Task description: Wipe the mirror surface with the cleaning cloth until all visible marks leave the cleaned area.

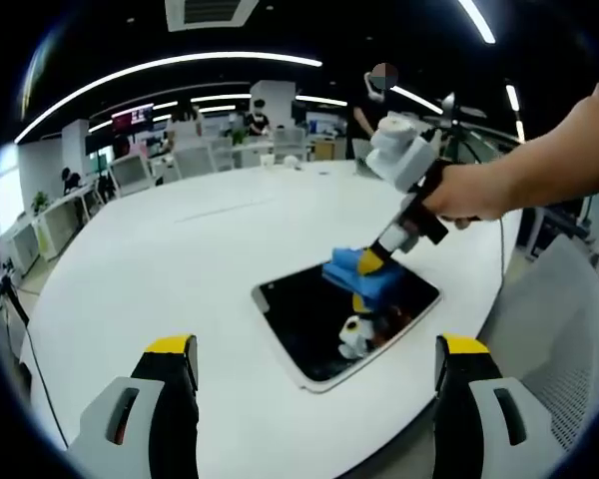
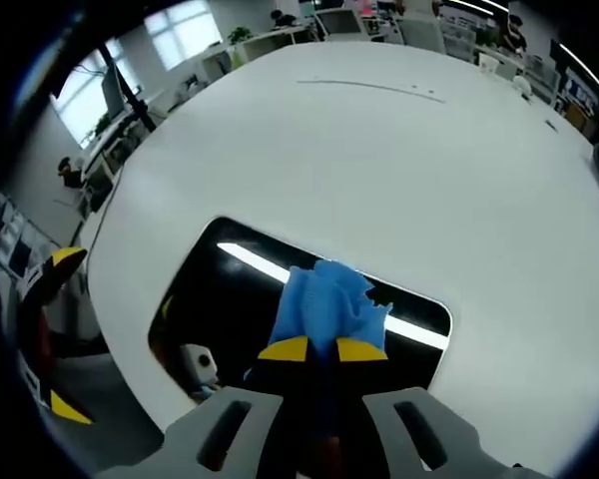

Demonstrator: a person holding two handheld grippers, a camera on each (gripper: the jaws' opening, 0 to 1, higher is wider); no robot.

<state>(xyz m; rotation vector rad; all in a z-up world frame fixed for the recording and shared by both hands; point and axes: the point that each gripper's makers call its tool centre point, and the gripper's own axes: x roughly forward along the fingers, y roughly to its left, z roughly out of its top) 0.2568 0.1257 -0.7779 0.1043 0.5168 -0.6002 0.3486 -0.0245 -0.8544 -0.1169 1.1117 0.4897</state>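
Wiping looks under way: the right tool [image 2: 321,349], clamped on the blue cloth [image 2: 324,299], presses it onto the mirror [image 2: 220,289] while the left tool [image 1: 314,364] hangs wide open, empty, with any remaining marks too faint to judge.

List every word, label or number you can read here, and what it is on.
None can be read. The distant screen shows only coloured blur. The mirror, the blue cloth, the white table and the right gripper carry no visible text.

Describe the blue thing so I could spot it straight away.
On the big round white table lies a dark rounded mirror. Pressed onto its surface is the cleaning cloth, pinched in the right gripper: it is soft, crumpled and bright blue.
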